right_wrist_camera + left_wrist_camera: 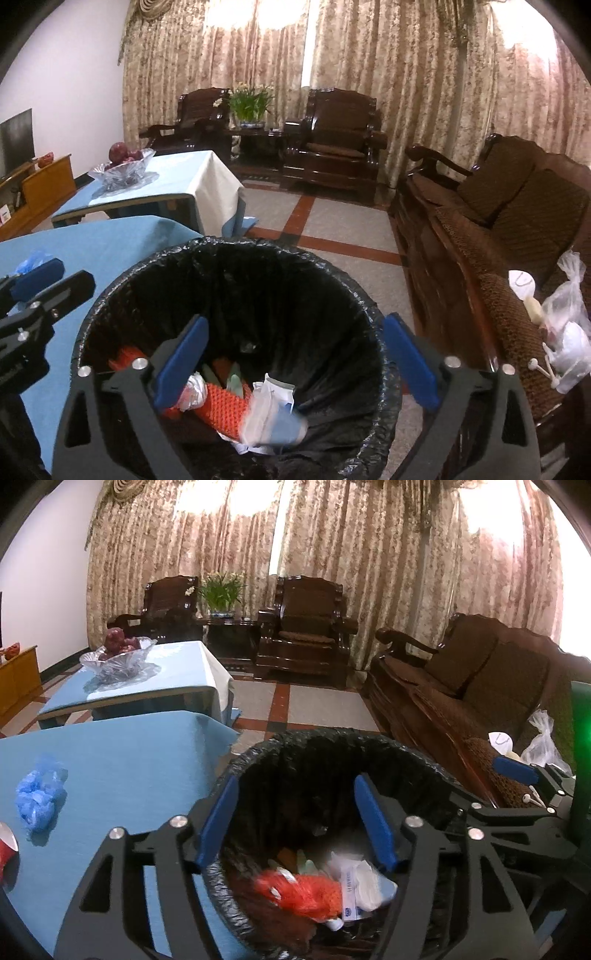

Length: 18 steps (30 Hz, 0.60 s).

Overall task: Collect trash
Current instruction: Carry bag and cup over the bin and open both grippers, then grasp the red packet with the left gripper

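Jaws apart (empty), orange mesh (221, 404) lying diagonally

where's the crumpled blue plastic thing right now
In the left wrist view the crumpled blue plastic lies on the blue tablecloth, left of the black-lined trash bin.

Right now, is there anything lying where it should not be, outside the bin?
Yes. A crumpled blue plastic piece lies loose on the blue tablecloth, left of the bin. On the sofa seat sit clear plastic bags, a white mask and cotton swabs. They look like litter, not yet collected.
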Each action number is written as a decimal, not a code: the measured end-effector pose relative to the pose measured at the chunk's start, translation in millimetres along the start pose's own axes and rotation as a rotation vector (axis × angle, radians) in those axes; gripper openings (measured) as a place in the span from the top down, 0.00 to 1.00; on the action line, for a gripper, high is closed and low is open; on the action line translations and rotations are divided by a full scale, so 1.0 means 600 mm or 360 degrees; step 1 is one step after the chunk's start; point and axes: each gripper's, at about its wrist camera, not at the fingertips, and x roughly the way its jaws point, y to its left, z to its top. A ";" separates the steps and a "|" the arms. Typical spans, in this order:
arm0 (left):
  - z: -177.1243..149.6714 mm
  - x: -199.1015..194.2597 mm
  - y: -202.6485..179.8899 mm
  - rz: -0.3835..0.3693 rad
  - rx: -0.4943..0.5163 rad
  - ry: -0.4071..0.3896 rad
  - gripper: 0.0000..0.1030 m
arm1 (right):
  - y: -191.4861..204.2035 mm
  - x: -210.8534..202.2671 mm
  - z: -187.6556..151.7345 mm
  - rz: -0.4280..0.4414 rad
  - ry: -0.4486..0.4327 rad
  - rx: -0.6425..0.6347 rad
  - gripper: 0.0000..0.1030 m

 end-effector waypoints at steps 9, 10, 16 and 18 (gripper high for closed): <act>0.011 -0.046 0.049 0.0101 -0.0054 -0.0061 0.23 | 0.029 -0.020 0.008 0.0056 -0.0025 0.0012 0.06; 0.012 -0.051 0.055 0.0117 -0.0056 -0.0065 0.23 | 0.035 -0.023 0.010 0.0069 -0.0030 0.0009 0.06; 0.008 -0.096 0.116 0.0247 -0.0096 -0.0088 0.22 | 0.092 -0.037 0.019 0.0165 -0.0057 -0.0026 0.06; 0.007 -0.115 0.142 0.0306 -0.0107 -0.0096 0.22 | 0.121 -0.043 0.023 0.0211 -0.0069 -0.0052 0.06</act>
